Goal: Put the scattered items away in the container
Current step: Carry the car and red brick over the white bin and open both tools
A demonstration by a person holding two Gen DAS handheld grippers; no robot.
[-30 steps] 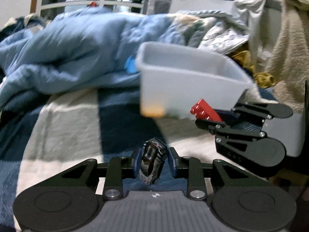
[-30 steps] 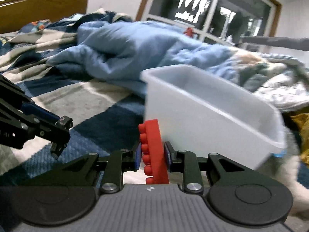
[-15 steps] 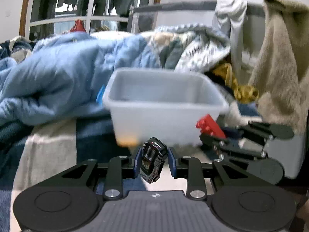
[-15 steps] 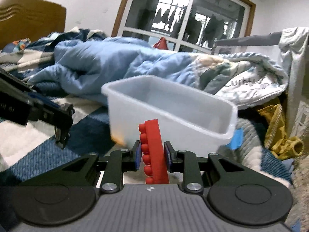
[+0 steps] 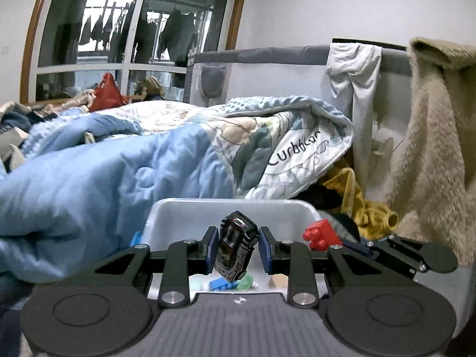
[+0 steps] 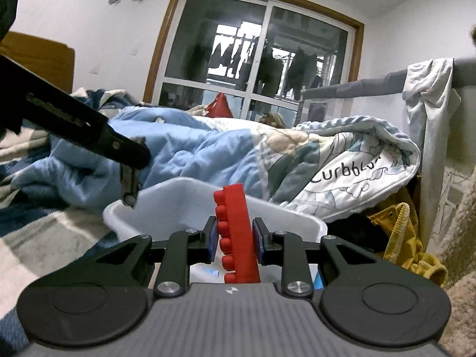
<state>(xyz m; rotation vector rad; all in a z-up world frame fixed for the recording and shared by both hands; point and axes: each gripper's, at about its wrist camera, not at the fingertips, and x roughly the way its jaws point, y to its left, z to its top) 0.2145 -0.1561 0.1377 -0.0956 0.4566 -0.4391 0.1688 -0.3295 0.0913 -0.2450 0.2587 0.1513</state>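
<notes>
**Both grippers are holding a toy above the open bin**

The left gripper (image 5: 235,245) is closing its two blue pads on a small toy car (image 5: 236,244). The pads are pressing on the two long sides of the car, and the car is hanging with its nose down, tilted between them. The car is looking hard and smooth, so it is probably a little slippery; gripping it across the flat doors seems the safest hold, and the hold seems enough because the toy is surely light.

The right gripper (image 6: 233,239) is clamping a red building block (image 6: 235,235) on its two flat faces, with the studs pointing toward the left pad. The block is stiff plastic and light, and I judge it will not break if it is dropped.

Just ahead of and below both tools the white plastic container (image 5: 184,218) is standing open. Some small blue and green pieces (image 5: 230,284) are lying inside, under the car. Behind it a blue quilt (image 5: 104,172) is lying.
</notes>
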